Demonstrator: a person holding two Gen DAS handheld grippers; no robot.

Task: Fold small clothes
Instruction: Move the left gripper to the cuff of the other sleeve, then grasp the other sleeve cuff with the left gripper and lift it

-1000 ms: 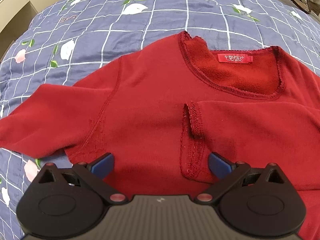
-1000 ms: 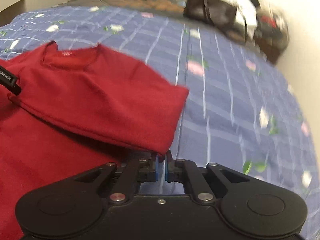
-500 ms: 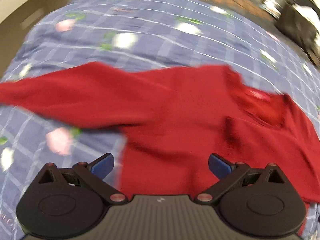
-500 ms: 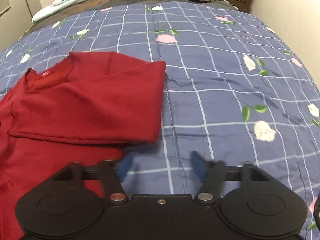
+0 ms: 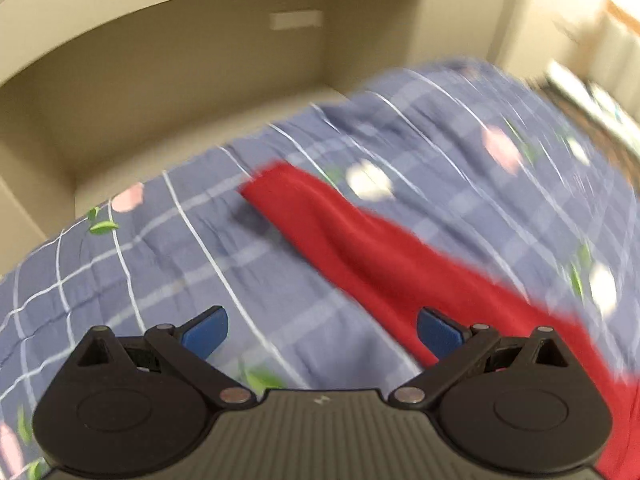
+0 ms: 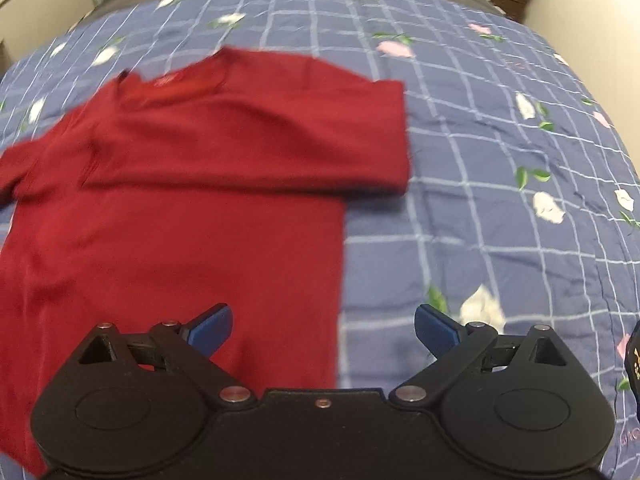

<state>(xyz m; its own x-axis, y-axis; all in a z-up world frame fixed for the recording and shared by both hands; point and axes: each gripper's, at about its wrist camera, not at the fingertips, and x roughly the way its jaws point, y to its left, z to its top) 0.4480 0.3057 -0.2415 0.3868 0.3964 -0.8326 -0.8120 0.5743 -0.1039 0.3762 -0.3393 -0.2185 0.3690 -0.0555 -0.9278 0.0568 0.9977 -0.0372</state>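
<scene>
Red long-sleeved top lying on a blue checked quilt, one sleeve folded in, both grippers empty.

The quilt [image 6: 500,152], blue with white grid lines and flower prints, covers the bed. The red top [image 6: 180,220] lies flat on it; one sleeve is folded across the chest below the neckline, the other sleeve [image 5: 360,240] extends straight over the quilt. The right gripper [image 6: 323,328] is above the top's side edge, jaws opening, nothing between them. The left gripper [image 5: 322,330] is spread wide near the extended sleeve, gripping nothing.
</scene>
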